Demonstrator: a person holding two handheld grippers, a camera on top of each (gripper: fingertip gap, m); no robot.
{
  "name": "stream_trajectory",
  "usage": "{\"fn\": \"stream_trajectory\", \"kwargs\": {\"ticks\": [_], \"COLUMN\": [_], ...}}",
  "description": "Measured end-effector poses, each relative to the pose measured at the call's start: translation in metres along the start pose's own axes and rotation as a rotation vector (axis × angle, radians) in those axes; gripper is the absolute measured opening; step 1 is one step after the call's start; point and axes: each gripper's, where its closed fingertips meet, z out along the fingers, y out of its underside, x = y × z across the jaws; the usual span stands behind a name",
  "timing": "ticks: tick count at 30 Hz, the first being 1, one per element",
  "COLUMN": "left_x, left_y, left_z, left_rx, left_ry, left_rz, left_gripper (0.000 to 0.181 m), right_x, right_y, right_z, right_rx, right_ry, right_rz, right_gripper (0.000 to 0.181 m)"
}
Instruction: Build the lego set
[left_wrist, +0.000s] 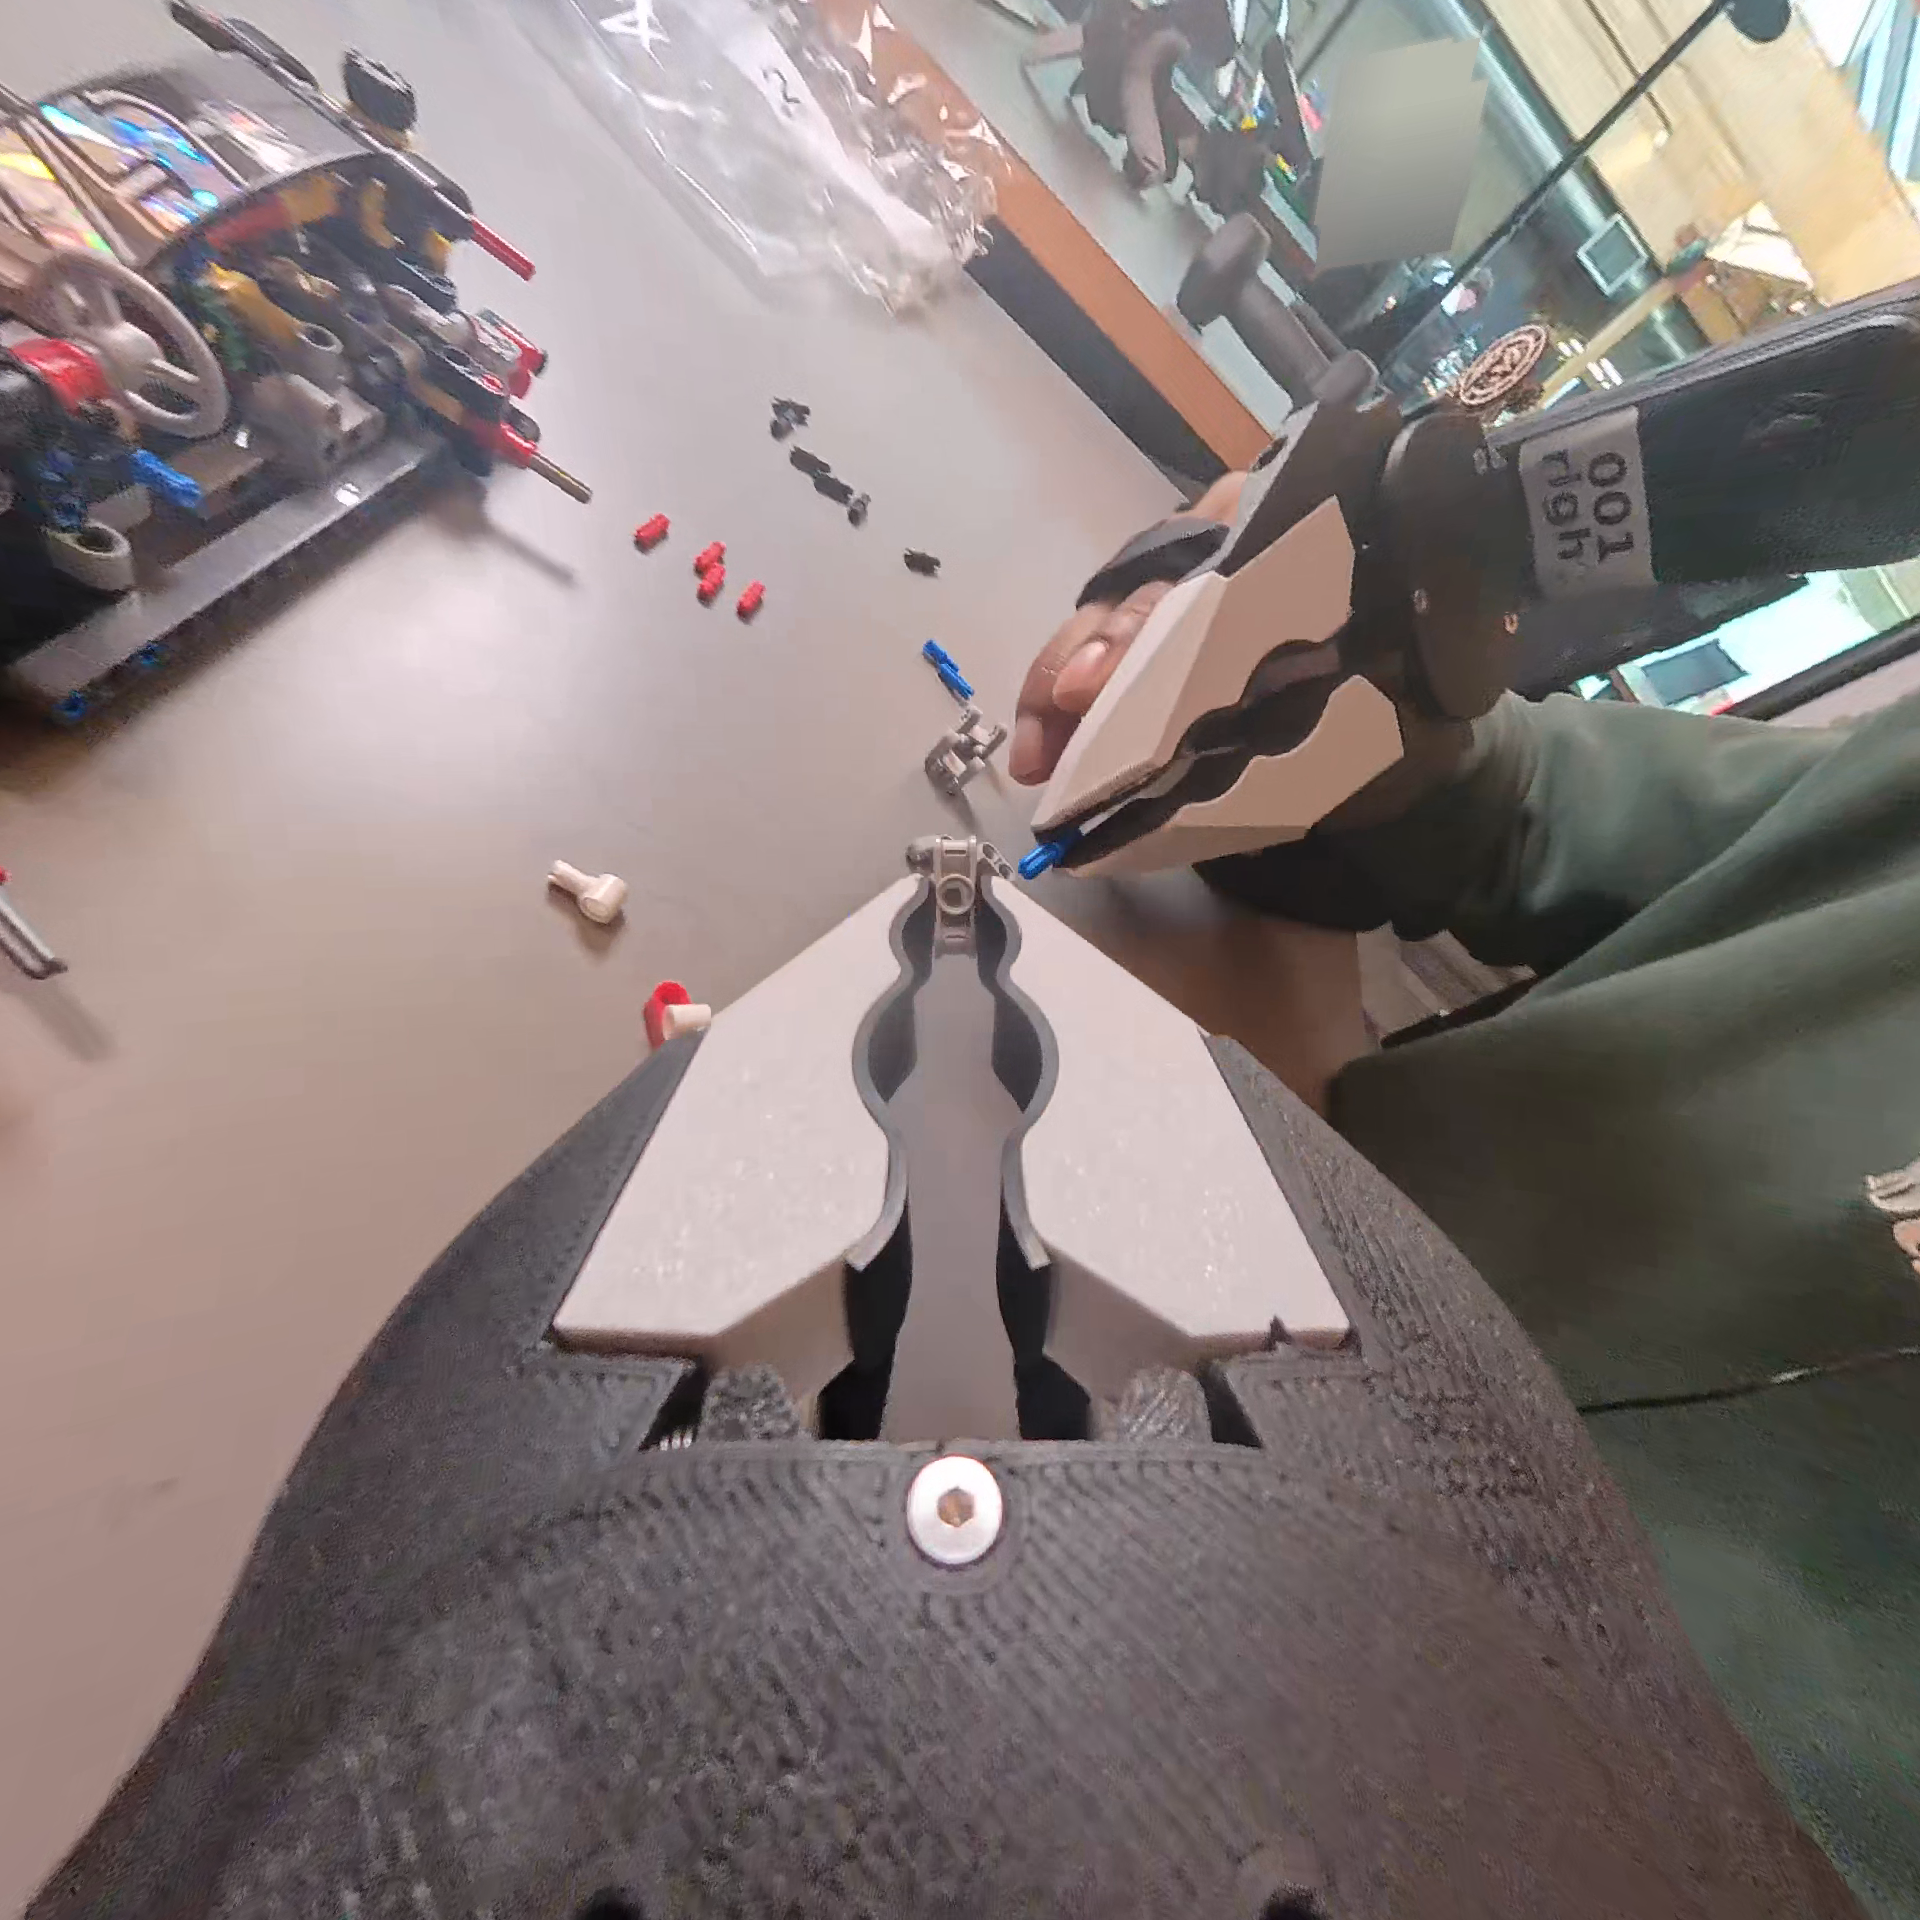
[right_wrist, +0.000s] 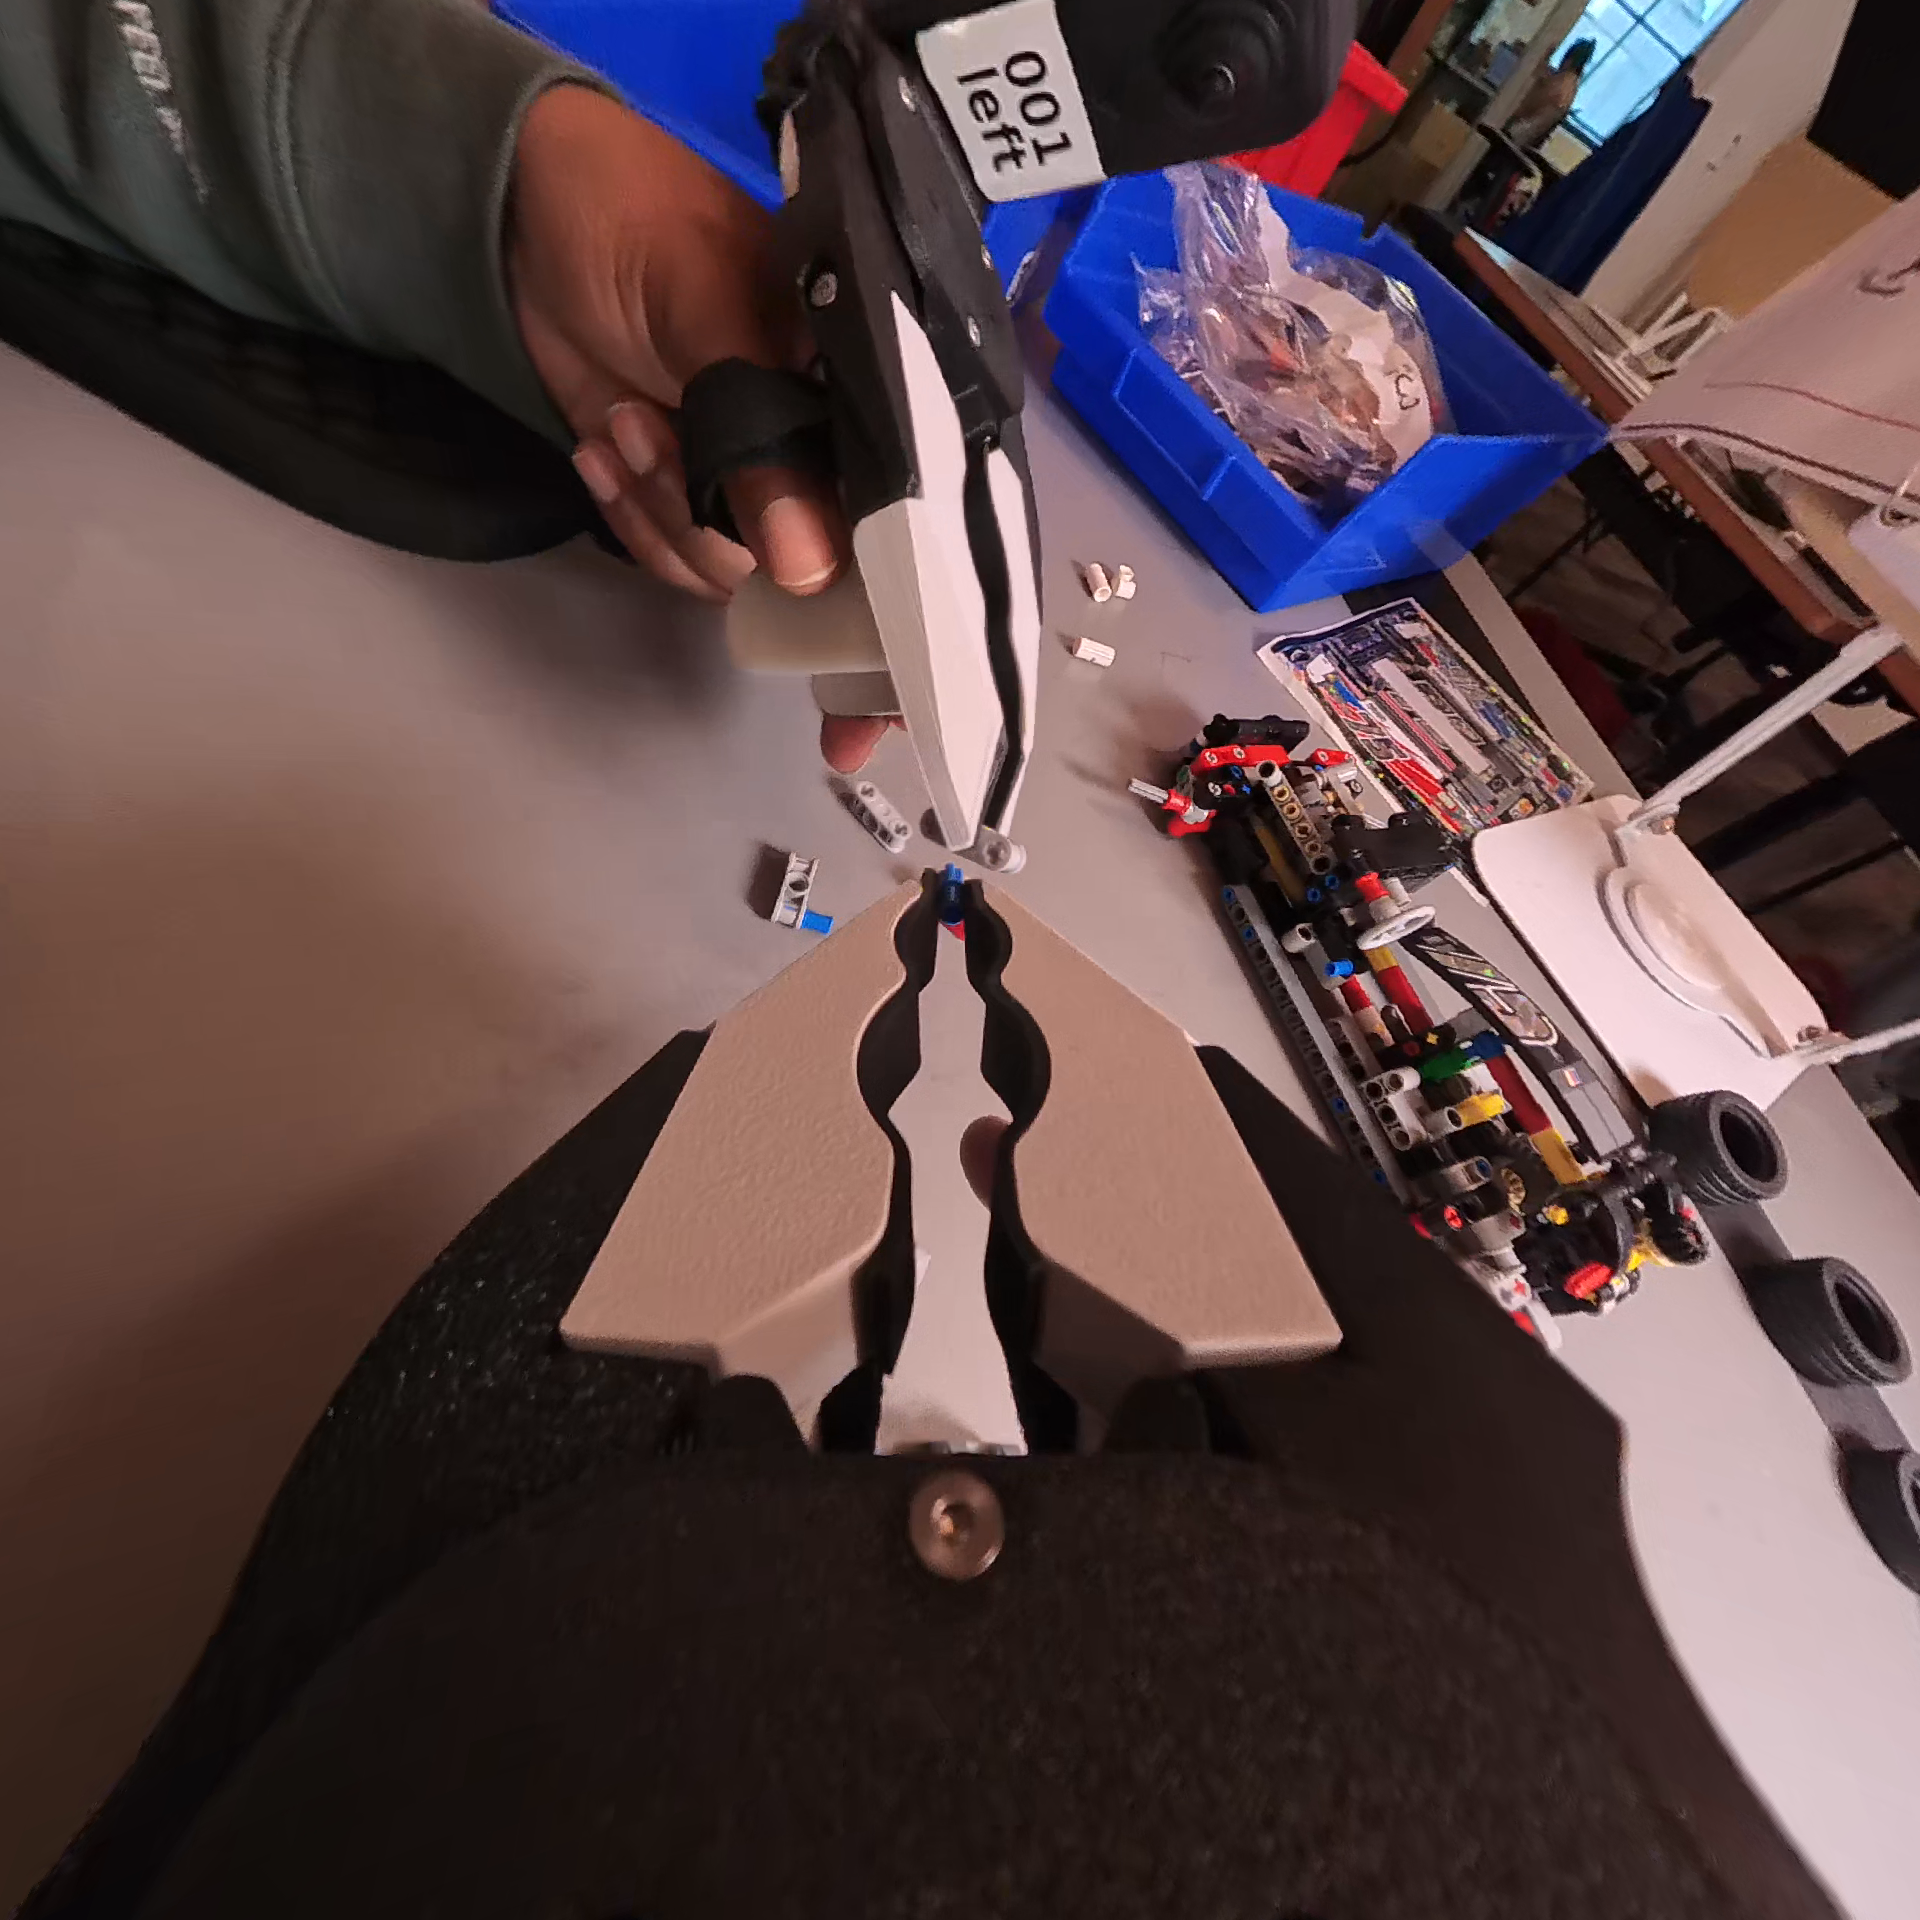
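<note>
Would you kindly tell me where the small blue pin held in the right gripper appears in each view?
Left wrist view: the small blue pin pokes from the right gripper, right of centre.
Right wrist view: it sits at centre, pinched at that gripper's own tips.
Shared landmark: the grey connector piece in the left gripper, beside the pin.

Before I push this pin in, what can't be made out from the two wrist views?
- Blue pin: most of its length is hidden inside the right tool in both views.
- Grey connector: its lower end is covered by the left tool; its holes are too small in the right wrist view.
- Pin-to-hole alignment: too small to tell.
- Car model: cut off at the left wrist view's edge.
</note>
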Motion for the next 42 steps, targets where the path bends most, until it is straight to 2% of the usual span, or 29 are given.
{"fn": "stream_trajectory", "kwargs": {"ticks": [11,22,42], "left_x": [-0.003,-0.006,0.001], "left_y": [-0.007,-0.008,0.001], "left_z": [0.002,0.004,0.001], "left_rx": [0.039,0.042,-0.042], "left_ry": [-0.094,-0.196,-0.247], "left_rz": [0.060,0.129,0.457], "left_gripper": [0.005,0.008,0.006], "right_x": [0.016,0.022,0.010], "right_y": [0.000,0.003,-0.001], "right_z": [0.007,0.010,0.011], "right_rx": [-0.019,-0.082,0.005], "right_ry": [0.116,0.210,0.084], "right_rz": [0.123,0.068,0.145], "right_gripper": [0.002,0.003,0.003]}}
